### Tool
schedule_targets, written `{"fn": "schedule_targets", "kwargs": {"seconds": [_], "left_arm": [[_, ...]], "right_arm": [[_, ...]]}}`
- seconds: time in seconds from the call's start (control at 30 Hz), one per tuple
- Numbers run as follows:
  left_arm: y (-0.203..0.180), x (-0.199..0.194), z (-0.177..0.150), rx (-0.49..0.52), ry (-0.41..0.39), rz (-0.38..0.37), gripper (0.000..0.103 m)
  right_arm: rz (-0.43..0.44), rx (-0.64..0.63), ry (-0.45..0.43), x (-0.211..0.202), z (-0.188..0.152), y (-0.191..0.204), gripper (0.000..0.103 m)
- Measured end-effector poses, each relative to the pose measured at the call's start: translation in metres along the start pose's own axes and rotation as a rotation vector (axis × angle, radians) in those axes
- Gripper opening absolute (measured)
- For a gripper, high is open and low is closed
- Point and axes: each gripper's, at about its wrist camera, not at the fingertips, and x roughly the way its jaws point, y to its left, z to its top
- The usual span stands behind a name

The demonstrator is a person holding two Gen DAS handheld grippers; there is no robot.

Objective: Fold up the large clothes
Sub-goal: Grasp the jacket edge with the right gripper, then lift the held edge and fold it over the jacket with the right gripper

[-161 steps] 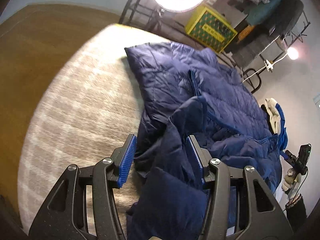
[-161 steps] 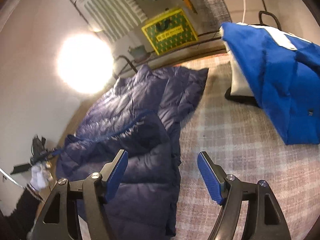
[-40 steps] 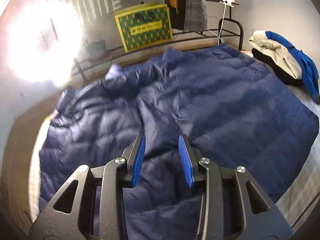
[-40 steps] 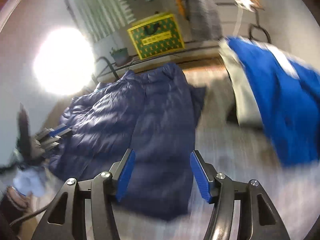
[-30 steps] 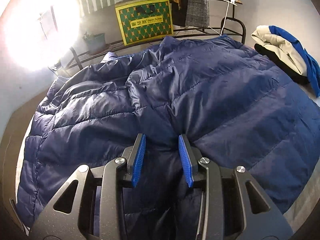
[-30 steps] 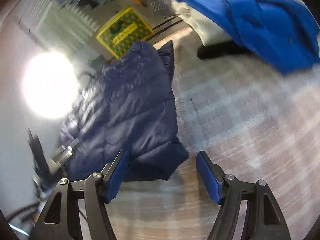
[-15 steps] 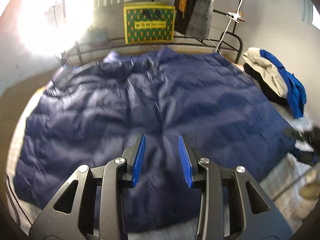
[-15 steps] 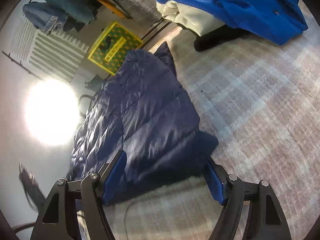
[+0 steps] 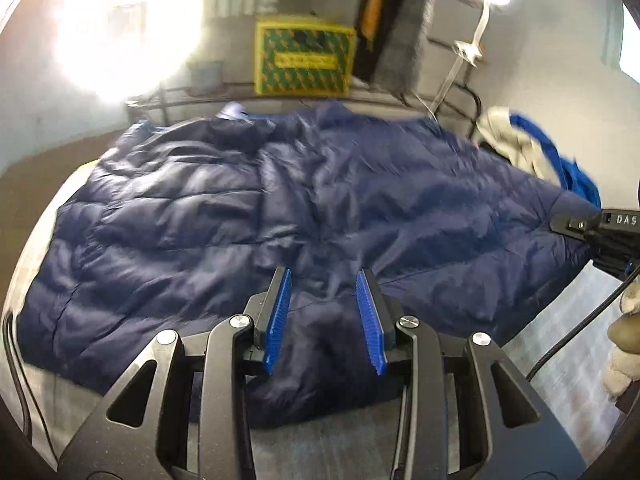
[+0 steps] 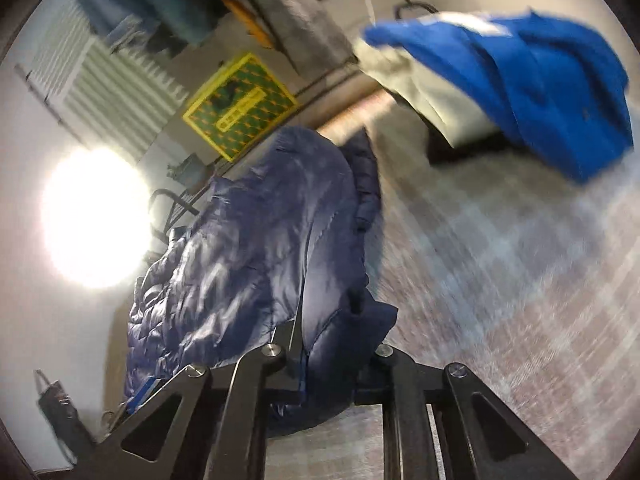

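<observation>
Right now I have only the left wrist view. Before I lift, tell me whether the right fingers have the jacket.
Observer: Yes. In the right wrist view the right gripper has just been closing, and a corner of the navy down jacket is pinched between its fingers.
Operator: Confirm the pads are seated.
Observer: I cannot. Bunched fabric hides both pads in that view.
Operator: Report what lies to the right of that corner.
Observer: Only plaid cover, as far as the blue-and-white garment pile at its far end.
</observation>
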Motion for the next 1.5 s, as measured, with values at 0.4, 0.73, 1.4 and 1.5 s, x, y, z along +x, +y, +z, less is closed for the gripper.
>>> {"fn": "schedule_targets", "kwargs": {"seconds": [0.4, 0.73, 1.4, 1.5], "left_arm": [[0.016, 0.021, -0.02, -0.058, 0.132, -0.011, 0.035], [0.102, -0.133, -0.054, -0.227, -0.074, -0.03, 0.035], [0.237, -0.264, -0.13, -0.464, -0.264, 0.156, 0.035], [0.25, -0.269, -0.139, -0.483, -0.264, 0.172, 0.035]], "right_arm": [[-0.097, -0.286, -0.056, -0.024, 0.014, 0.079, 0.009], [-0.11, -0.478, -0.066, -0.036, 0.025, 0.134, 0.008], [-0.02, -0.958, -0.088, -0.018, -0.051, 0.328, 0.008], [0.014, -1.003, -0.067, -0.003, -0.076, 0.357, 0.008]]}}
